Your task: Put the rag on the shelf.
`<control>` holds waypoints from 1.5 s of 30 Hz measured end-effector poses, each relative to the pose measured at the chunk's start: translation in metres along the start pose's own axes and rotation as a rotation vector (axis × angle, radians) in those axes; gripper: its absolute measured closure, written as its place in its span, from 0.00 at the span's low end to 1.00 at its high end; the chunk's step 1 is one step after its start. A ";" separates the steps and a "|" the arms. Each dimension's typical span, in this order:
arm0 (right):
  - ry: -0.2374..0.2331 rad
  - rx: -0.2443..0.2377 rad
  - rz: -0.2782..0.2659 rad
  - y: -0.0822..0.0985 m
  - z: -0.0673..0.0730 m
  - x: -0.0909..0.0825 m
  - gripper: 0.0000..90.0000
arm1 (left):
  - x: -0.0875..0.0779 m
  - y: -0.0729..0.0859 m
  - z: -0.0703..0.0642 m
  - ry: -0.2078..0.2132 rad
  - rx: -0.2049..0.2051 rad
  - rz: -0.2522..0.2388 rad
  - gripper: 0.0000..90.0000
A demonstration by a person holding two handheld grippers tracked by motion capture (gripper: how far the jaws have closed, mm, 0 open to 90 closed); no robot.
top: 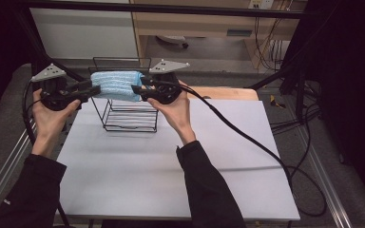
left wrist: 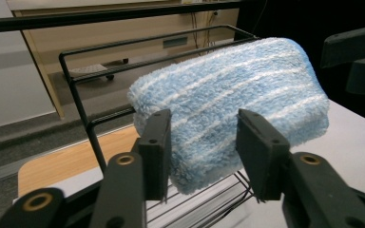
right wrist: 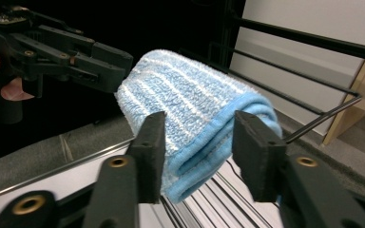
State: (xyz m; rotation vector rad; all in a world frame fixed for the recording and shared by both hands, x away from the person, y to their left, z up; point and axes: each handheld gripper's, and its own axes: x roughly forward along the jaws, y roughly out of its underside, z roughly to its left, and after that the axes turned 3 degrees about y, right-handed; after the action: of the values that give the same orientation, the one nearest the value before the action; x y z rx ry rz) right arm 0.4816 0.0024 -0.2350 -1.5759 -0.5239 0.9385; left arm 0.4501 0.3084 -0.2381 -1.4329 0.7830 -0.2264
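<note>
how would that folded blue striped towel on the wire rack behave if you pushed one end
The folded light-blue striped terry towel is probably soft and floppy: its ends sag over the black wire rack bar. It looks light, so a push would likely slide or unfold it. The fuzzy pile should grip well, not slip.

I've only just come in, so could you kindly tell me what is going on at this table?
A person holds a tool in each hand at either end of a folded blue towel draped over the top bar of a black wire rack. The left tool and right tool both stand open, jaws on either side of the towel's ends without pressing it. The towel hangs on the rack.
</note>
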 end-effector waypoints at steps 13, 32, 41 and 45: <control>0.020 0.013 0.029 -0.006 -0.002 -0.017 0.24 | -0.004 0.000 -0.001 -0.009 0.006 0.024 0.39; 0.062 0.053 0.039 0.019 -0.019 -0.063 0.08 | -0.022 0.014 -0.007 -0.042 0.043 0.042 0.24; 0.089 0.082 0.071 0.051 -0.032 -0.091 0.05 | -0.021 0.037 -0.020 -0.020 0.064 0.087 0.16; 0.103 0.095 0.098 0.071 -0.039 -0.104 0.03 | -0.018 0.051 -0.026 -0.009 0.057 0.097 0.14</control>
State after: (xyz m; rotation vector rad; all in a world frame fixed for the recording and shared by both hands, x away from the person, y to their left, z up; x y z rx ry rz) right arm 0.4414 -0.1175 -0.2736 -1.5658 -0.3286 0.9365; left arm 0.4053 0.3066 -0.2786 -1.3383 0.8300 -0.1659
